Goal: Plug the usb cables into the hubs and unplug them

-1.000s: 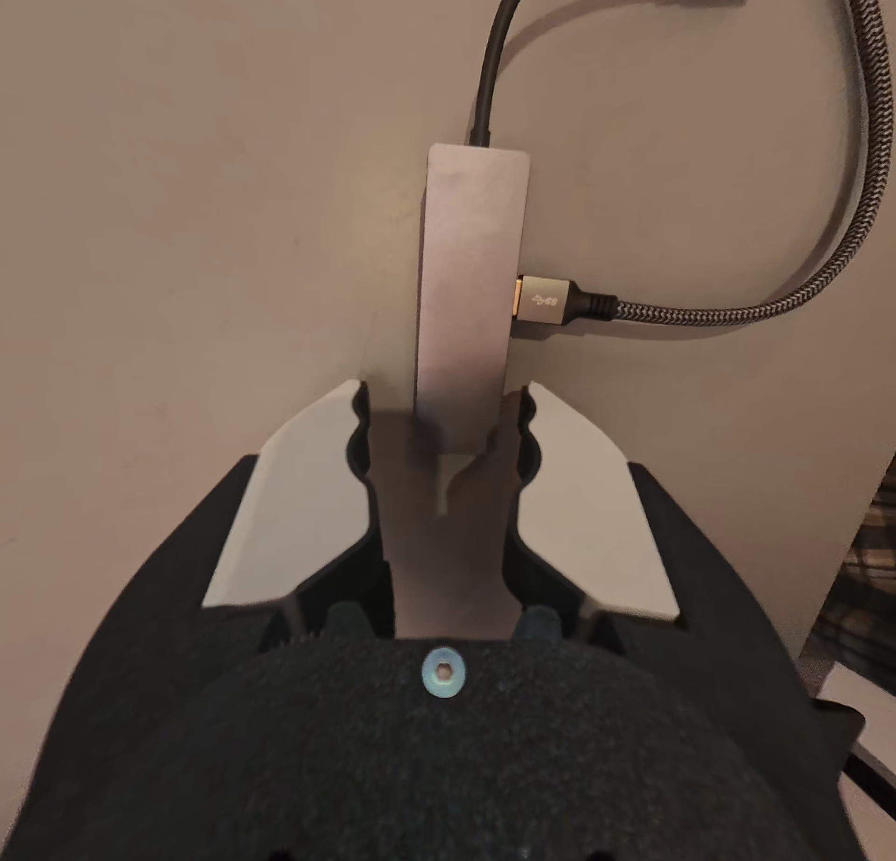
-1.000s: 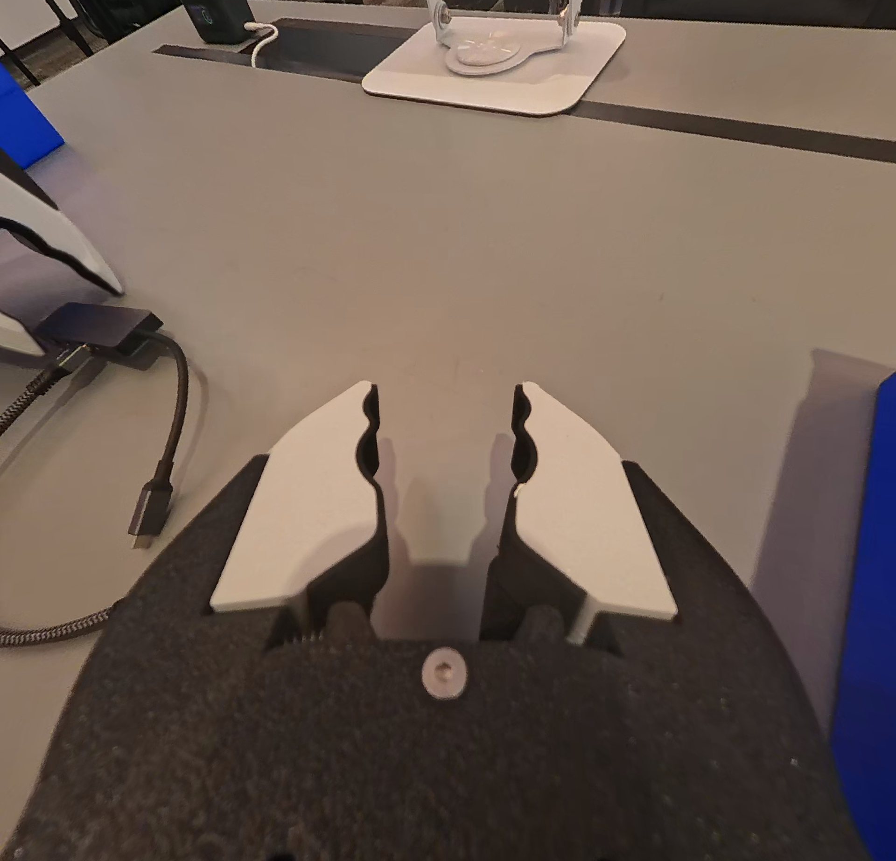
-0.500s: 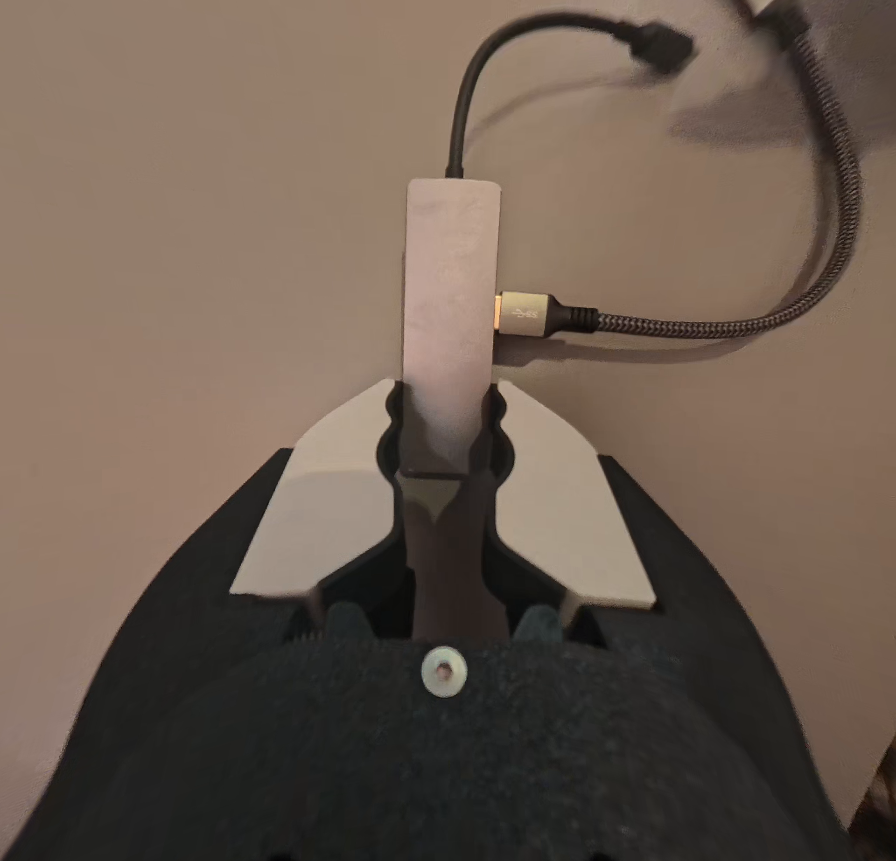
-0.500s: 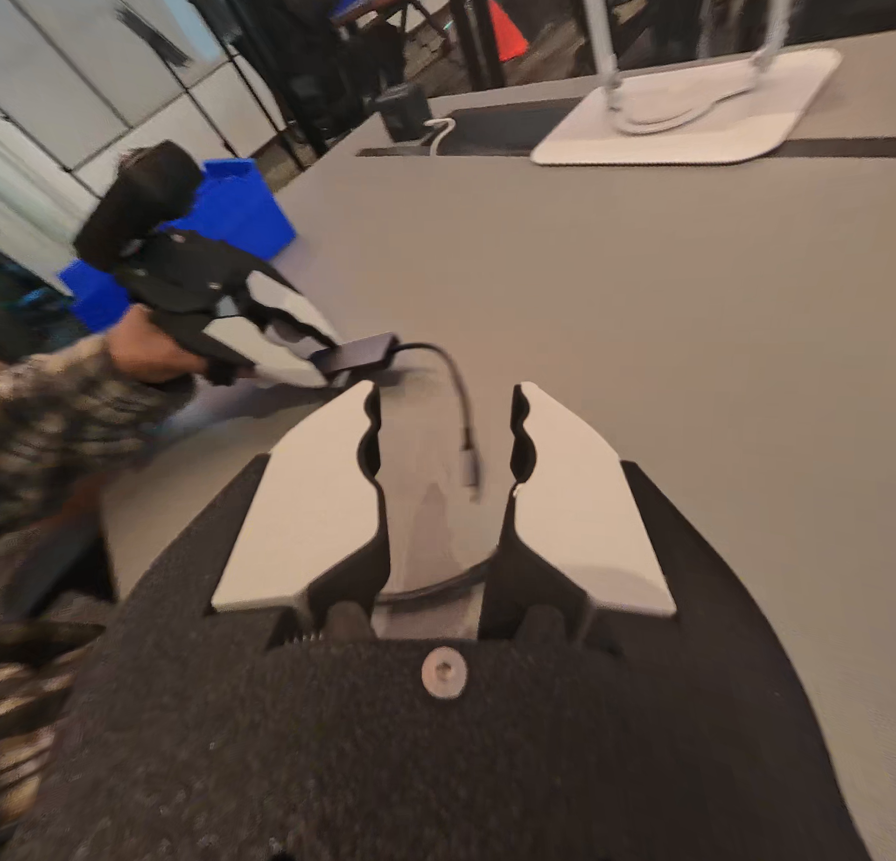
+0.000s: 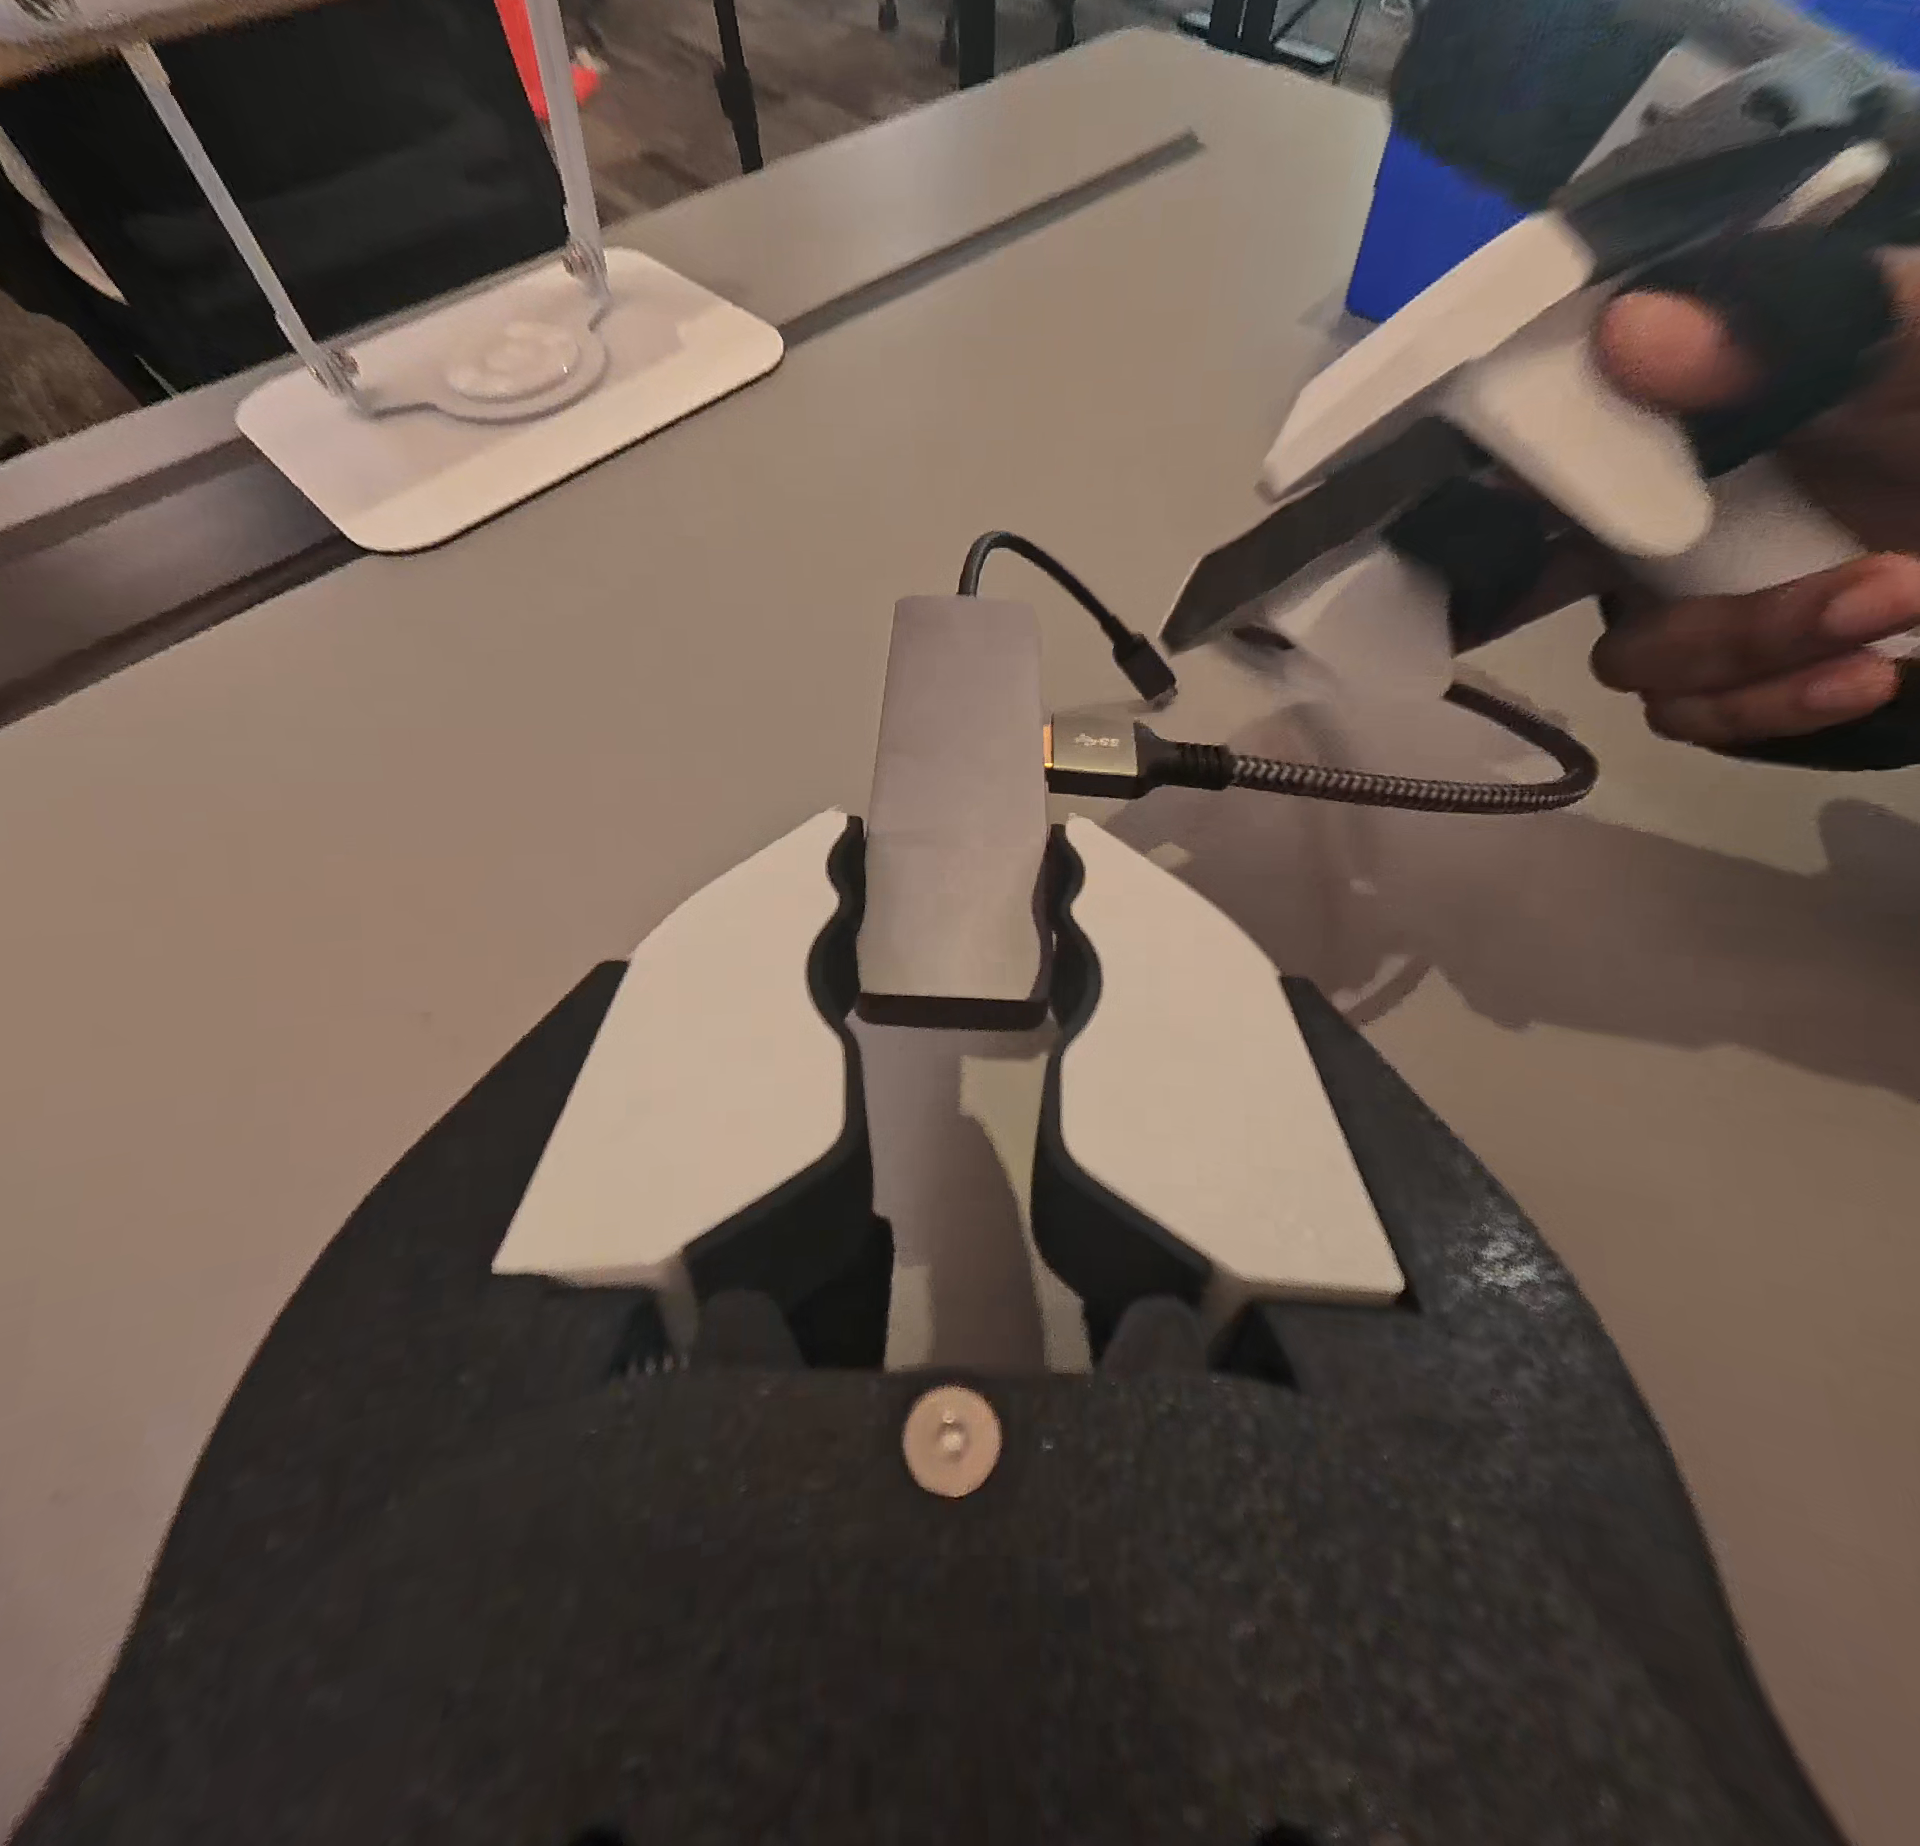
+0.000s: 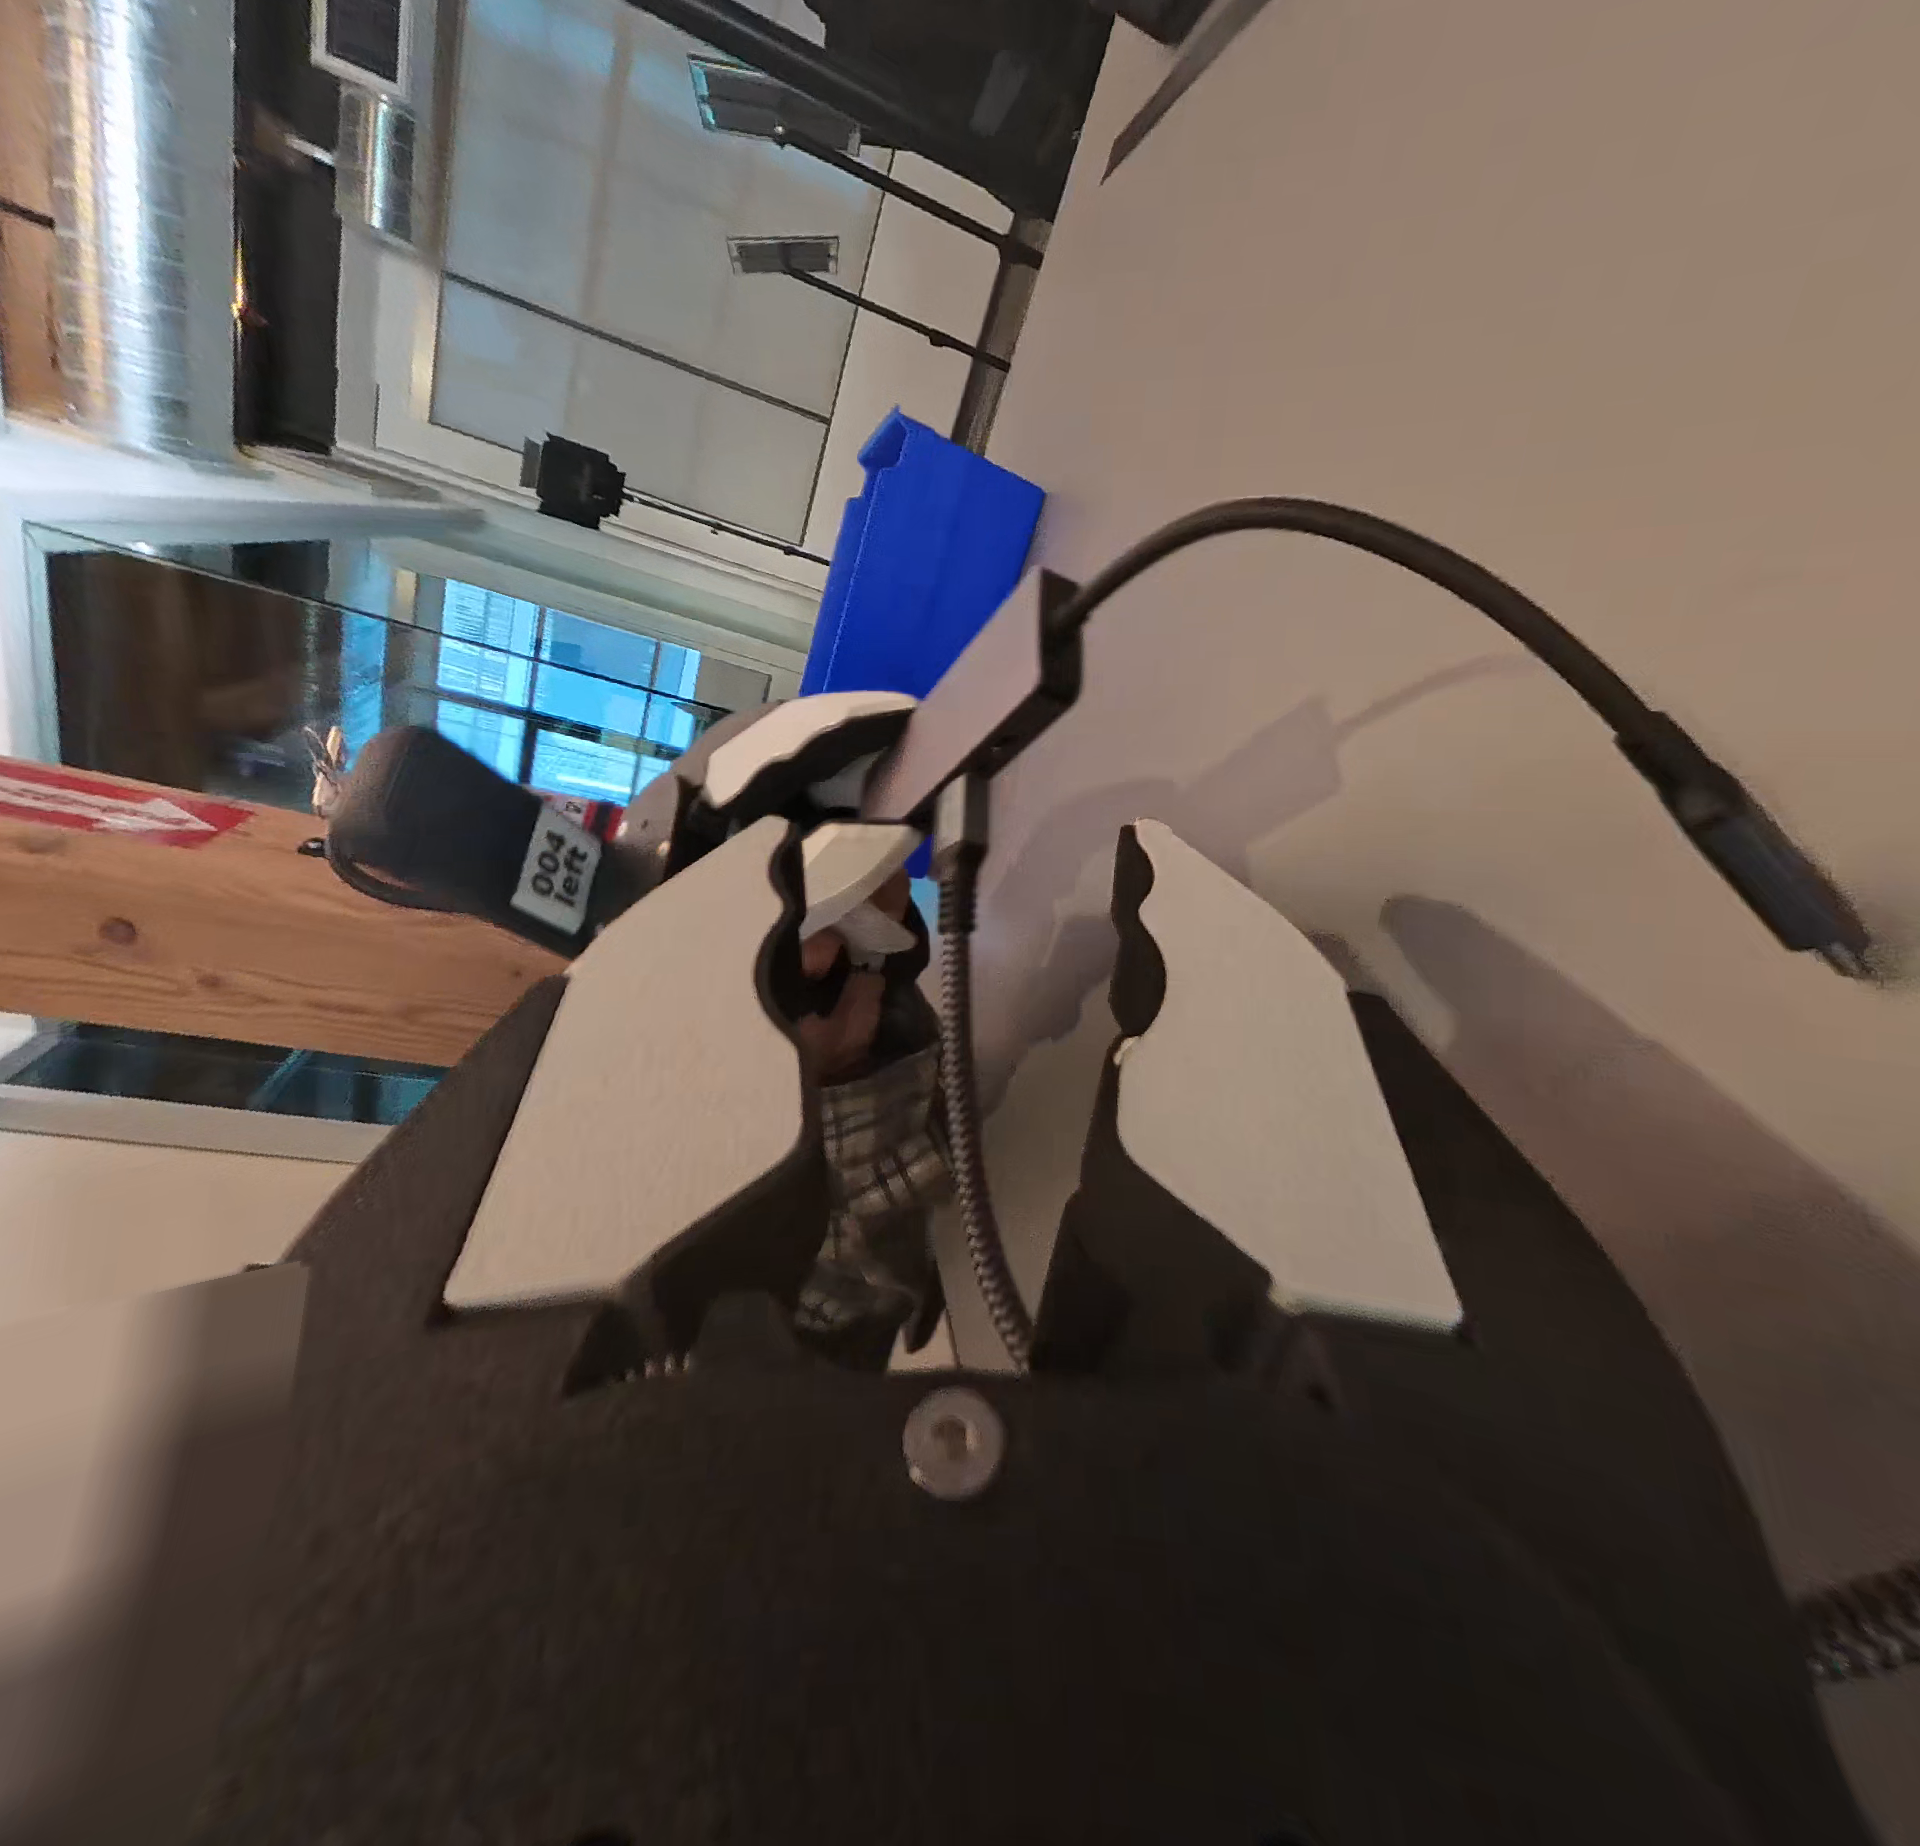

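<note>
The left hand-held gripper (image 5: 951, 923) pinches the near end of the grey USB hub (image 5: 961, 757), its two white fingers pressed against the hub's long sides, and the hub juts forward from them above the grey worktop (image 5: 416, 809). Plugged into the hub's right side is a gold-coloured USB connector (image 5: 1091, 752) that bears a small printed mark too small to make out; its braided cable (image 5: 1403, 783) loops away to the right of the hub. From the hub's far end a thin black pigtail cable (image 5: 1049, 575) arcs over to the right and ends in a small free plug (image 5: 1148, 669) just right of the hub. The right hand-held gripper (image 5: 1226, 565) hangs tilted to the right of the hub, tips down close to that free plug, and a person's hand (image 5: 1766, 601) grips its handle. In the right wrist view, which is rolled on its side, the right hand-held gripper's (image 6: 956, 866) fingers stand spread with nothing between them, and the braided cable (image 6: 966, 1121) runs through the gap without touching either finger. Beyond them the hub (image 6: 987, 695) sits in the left hand-held gripper (image 6: 831, 757), whose dark handle carries a white sticker (image 6: 556, 877) with printed writing. A blue bin (image 6: 925, 570) stands behind the hub, and a white stand base (image 5: 509, 394) lies on the worktop far left of the hub.
</note>
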The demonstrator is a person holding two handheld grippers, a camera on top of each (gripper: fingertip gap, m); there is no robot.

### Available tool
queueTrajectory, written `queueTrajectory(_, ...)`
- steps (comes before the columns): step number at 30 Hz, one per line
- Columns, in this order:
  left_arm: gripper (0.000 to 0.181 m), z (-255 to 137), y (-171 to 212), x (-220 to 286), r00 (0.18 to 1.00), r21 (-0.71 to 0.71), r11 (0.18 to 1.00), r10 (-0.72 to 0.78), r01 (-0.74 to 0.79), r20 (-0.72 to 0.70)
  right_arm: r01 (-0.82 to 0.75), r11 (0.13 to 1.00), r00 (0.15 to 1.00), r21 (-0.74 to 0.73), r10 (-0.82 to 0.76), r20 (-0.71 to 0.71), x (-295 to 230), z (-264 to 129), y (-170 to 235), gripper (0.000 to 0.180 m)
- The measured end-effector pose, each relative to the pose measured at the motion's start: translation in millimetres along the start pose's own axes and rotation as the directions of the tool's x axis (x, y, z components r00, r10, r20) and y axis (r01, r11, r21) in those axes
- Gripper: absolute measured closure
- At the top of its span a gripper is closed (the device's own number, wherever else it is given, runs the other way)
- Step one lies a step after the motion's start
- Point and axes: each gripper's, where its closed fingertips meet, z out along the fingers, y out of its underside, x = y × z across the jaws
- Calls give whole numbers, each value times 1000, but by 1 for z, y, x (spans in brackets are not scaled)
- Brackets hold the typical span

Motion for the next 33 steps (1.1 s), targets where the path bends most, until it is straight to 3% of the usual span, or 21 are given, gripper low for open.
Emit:
queueTrajectory(6, 149, -7, -7, 15, 999, 53, 997, 47, -48, 8, -106, 994, 993, -41, 108, 48, 5, 16, -4, 127)
queueTrajectory(11, 149, -5, -2, 26, 999, 53, 998, 17, -14, -43, -179, 977, 967, -115, 196, 163, -6, 32, 1, 144)
queueTrajectory(12, 149, -5, 0, 26, 998, 43, 999, 8, -6, -57, -154, 982, 972, -112, 171, 162, -5, 32, 0, 168)
queueTrajectory(18, 150, -19, -7, 33, 952, 56, 990, -109, 130, -286, 110, 973, 984, -204, -77, 161, -15, 28, 3, 168)
queueTrajectory(21, 129, -29, -17, 29, 859, 6, 959, -249, 282, -448, 225, 936, 964, -271, -174, 200, -23, 19, 1, 169)
queueTrajectory(24, 112, -29, -21, 32, 691, -122, 903, -398, 413, -604, 317, 886, 939, -338, -244, 243, -31, 13, 3, 169)
queueTrajectory(28, 114, -23, -18, 55, 424, -311, 829, -517, 465, -744, 431, 814, 893, -388, -323, 315, -44, 11, 9, 169)
queueTrajectory(33, 128, -16, -19, 77, 233, -408, 787, -552, 463, -801, 497, 756, 859, -426, -360, 364, -53, 13, 15, 169)
